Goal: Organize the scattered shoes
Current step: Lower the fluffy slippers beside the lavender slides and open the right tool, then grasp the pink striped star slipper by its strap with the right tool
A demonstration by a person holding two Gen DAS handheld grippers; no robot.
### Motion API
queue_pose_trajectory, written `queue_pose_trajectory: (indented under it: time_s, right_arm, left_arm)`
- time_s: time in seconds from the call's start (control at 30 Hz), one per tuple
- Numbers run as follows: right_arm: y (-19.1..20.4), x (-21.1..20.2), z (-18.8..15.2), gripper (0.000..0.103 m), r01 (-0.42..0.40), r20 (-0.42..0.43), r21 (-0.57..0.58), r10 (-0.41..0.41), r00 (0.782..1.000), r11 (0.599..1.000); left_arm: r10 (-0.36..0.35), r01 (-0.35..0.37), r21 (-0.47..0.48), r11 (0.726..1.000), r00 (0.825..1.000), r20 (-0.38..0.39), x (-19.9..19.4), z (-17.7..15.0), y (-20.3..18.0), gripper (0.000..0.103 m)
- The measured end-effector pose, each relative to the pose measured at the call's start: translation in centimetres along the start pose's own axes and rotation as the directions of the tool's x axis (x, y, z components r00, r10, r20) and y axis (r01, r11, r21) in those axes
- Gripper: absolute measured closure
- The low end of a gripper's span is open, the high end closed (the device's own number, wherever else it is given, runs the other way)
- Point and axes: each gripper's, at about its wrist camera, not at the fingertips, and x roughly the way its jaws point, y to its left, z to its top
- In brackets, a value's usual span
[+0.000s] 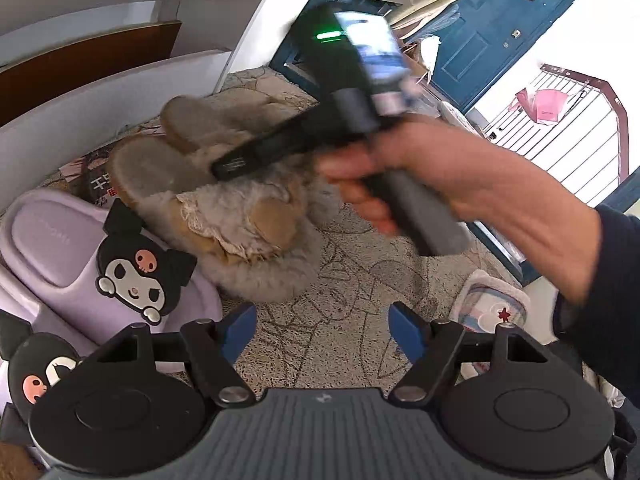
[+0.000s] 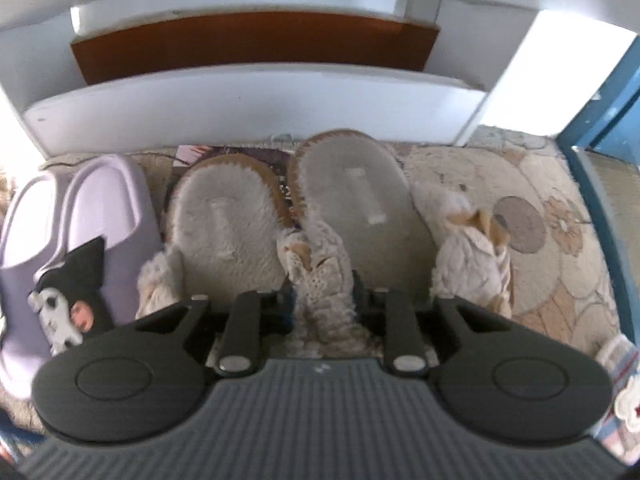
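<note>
Right wrist view: the right gripper (image 2: pixel 322 300) is clenched on the furry upper of the right-hand fur slipper (image 2: pixel 352 196), its fingers pressed into the fluff at the toe end; that slipper's long axis runs straight away from the fingers toward the white shoe rack (image 2: pixel 256 100), heel nearly at the rack's foot; so the move ahead looks like a push or lift straight forward along that axis, not sideways. Just beside it on the left lies the other fur slipper (image 2: pixel 224 220), parallel, sides touching or nearly so; further left sits a purple slipper (image 2: pixel 108 208) with a black cartoon charm, also pointing at the rack; all 3 rest on the patterned floor (image 2: pixel 520 184).

In the left wrist view the left gripper (image 1: pixel 322 330) is released, blue pads apart, nothing between them; it hangs over bare floor near the fur pair, well short of touching; the right hand (image 1: pixel 460 184) is plainly the nearer and the one engaged. A second purple slipper (image 1: pixel 36 376) shows at the left edge.
</note>
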Motion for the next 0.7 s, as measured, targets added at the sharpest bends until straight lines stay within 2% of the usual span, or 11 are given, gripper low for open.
queue_pose_trajectory:
  time_s: [0.07,0.2,0.3,0.37,0.4,0.47,0.53,0.6,0.67,0.7]
  right_arm:
    - [0.2,1.0,0.5,0.081,0.031,0.018,0.01,-0.031,0.999,0.999]
    - [-1.1,1.4,1.0,0.08,0.075,0.086,0.133,-0.087,0.992,0.988]
    - [-0.2,1.7,0.2,0.074,0.077,0.118,0.091,-0.087,0.989,0.993]
    - [0.0,1.2,-0.2,0.061,0.074,0.14,0.085,-0.085,0.986,0.994]
    - [-0.3,0.3,-0.4,0.058,0.061,0.171,0.12,-0.082,0.982,0.991]
    - [-0.9,-1.5,-0.9,0.036,0.049,0.231,0.178,-0.09,0.969,0.983]
    - [-1.7,-3.9,-1.7,0.03,0.043,0.293,0.238,-0.114,0.949,0.97]
    - [-3.0,-6.0,-3.4,0.029,0.038,0.317,0.301,-0.137,0.938,0.953]
    - [-4.5,-6.9,-5.4,0.029,0.069,0.289,0.38,-0.189,0.938,0.922]
    - [-6.1,-7.2,-7.2,0.03,0.104,0.245,0.452,-0.235,0.941,0.886]
  left_arm:
    - [0.007,-0.007,-0.002,1.0,1.0,-0.004,0.1,-0.1,0.1,0.027]
    - [0.012,-0.012,-0.013,1.0,1.0,-0.003,0.1,0.0,0.3,0.027]
    - [0.006,-0.006,-0.014,1.0,1.0,0.0,0.3,0.0,0.1,0.027]
    - [0.004,-0.004,-0.01,1.0,1.0,0.0,0.4,0.0,0.0,0.027]
    - [0.002,-0.002,-0.01,1.0,1.0,-0.001,0.5,0.0,-0.1,0.027]
    - [0.001,-0.001,-0.012,1.0,1.0,-0.003,0.6,0.0,-0.1,0.027]
    - [0.001,-0.001,-0.011,1.0,1.0,-0.002,0.7,-0.1,-0.1,0.027]
    - [0.001,-0.001,-0.011,1.0,1.0,-0.001,0.7,-0.1,-0.1,0.027]
    - [-0.002,0.002,-0.013,1.0,1.0,-0.006,1.0,-0.1,-0.2,0.027]
    - [-0.004,0.004,-0.012,1.0,1.0,-0.009,1.2,-0.2,-0.3,0.027]
